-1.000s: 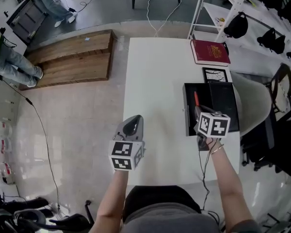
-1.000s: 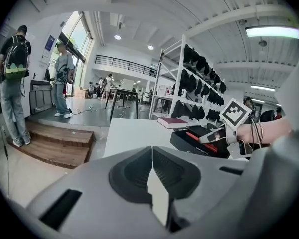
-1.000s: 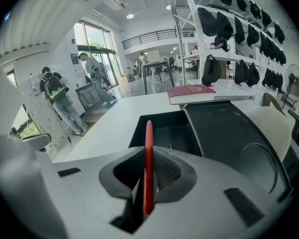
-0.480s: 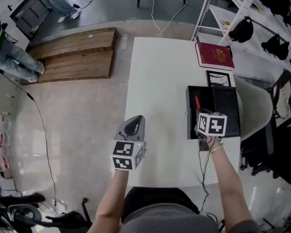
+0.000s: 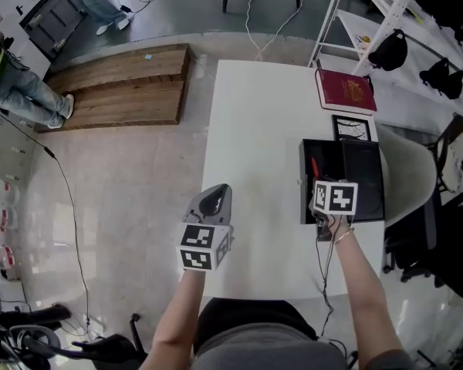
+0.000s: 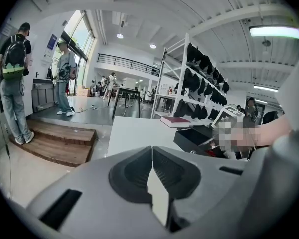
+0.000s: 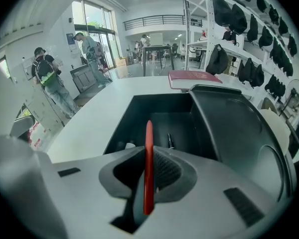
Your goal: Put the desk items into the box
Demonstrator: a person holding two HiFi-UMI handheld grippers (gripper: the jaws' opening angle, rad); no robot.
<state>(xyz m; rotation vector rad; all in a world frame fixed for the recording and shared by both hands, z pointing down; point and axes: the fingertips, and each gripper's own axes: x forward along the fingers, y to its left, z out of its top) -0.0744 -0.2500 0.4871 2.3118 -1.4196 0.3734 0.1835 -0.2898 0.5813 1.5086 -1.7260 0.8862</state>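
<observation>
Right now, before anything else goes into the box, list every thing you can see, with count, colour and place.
table: 1, white, centre
box: 1, black, open, table's right side
red pen: 1, red, in the right gripper, over the box
black pen: 1, black, inside the box
book: 1, dark red, table's far right corner
framed picture: 1, black frame, between book and box
wooden platform: 1, brown, floor left of table
chair: 1, grey, right of table
bags: several, black, shelf at far right
people: 2, far left
left gripper: 1, grey, shut, empty, table's near left edge
right gripper: 1, grey, shut on the red pen
</observation>
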